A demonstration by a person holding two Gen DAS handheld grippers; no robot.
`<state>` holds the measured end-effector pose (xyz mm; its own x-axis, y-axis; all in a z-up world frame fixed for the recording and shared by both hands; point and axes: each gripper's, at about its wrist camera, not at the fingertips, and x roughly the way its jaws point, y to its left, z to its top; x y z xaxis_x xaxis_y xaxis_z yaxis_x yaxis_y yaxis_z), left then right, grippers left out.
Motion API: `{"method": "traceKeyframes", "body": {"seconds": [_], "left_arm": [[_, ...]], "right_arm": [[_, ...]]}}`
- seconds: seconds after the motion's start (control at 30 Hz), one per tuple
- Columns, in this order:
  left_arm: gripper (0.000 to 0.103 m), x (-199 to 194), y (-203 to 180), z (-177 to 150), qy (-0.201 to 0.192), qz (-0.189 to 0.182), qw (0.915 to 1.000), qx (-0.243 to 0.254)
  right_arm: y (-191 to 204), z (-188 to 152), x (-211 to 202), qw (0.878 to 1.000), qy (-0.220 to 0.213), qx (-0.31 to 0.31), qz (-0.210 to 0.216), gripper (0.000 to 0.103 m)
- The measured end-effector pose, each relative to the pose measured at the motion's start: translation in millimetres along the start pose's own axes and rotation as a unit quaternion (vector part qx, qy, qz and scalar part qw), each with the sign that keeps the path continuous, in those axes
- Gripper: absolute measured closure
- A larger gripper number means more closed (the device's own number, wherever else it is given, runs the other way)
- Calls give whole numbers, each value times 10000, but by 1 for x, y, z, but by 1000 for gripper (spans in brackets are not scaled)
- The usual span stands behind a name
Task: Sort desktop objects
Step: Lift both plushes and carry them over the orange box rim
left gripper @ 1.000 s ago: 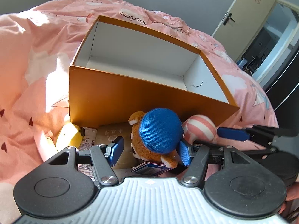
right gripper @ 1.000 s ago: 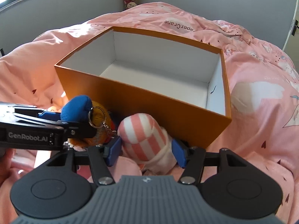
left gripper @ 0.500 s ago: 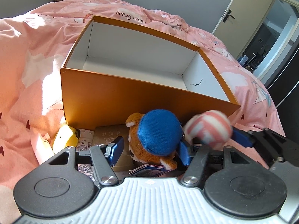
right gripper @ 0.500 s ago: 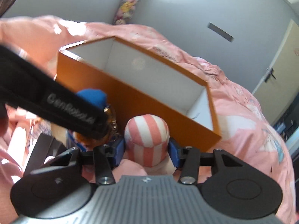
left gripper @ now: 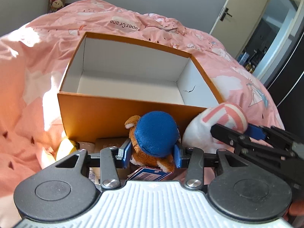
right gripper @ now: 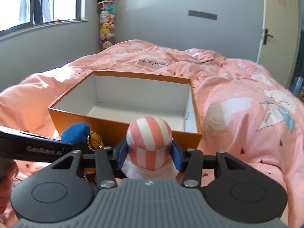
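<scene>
Left wrist view: the left gripper (left gripper: 153, 154) has its two blue pads pressed against the sides of a small brown plush toy (left gripper: 152, 144) wearing a round blue cap; its jaws have just been closing and now clamp the toy between them. A printed tag (left gripper: 149, 174) hangs below the toy, close to the gripper body. Straight ahead of the fingers stands an open orange cardboard box (left gripper: 121, 114) with a white inside, resting on a pink quilt (left gripper: 28, 79) printed with clouds and paper cranes. Below and left of the fingers, at the foot of the box wall, lie a yellow object (left gripper: 65, 147) and some small brown cartons (left gripper: 110, 142), partly hidden. To the right, the other gripper reaches in, carrying a pink-and-white striped plush (left gripper: 216, 121) just beside the box's near right corner.

Right wrist view: the right gripper (right gripper: 149, 155) grips that pink-and-white striped plush (right gripper: 149, 140), both blue pads tight against its sides, with its rounded top standing up between the fingers. The orange box (right gripper: 106, 127) sits directly ahead, its near wall just beyond the plush. To the left, the left gripper's black arm crosses the picture, with the blue cap (right gripper: 75, 133) and a metal key ring (right gripper: 94, 141) showing beside it. A person's hand (right gripper: 7, 178) shows at the left edge.
</scene>
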<state>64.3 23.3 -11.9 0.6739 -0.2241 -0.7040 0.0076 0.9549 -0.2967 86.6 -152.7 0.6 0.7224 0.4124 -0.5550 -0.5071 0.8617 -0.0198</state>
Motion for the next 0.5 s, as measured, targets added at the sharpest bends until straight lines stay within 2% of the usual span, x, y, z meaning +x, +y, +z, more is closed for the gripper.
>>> {"method": "traceKeyframes", "body": {"seconds": [0.23,0.37,0.5], "left_arm": [[54,-21,-9,28,254,-109,9993,239],[54,-29,-10,50,281,-150,9989,345],[54,-35,-6,73,251,-140,9988,396]], "right_arm": [[-29,39,5,9918,547,412,1082,53],[-27,63,12,9880,685,358,1336,53],[-18,84,13,9863,642,271,1494,53]]}}
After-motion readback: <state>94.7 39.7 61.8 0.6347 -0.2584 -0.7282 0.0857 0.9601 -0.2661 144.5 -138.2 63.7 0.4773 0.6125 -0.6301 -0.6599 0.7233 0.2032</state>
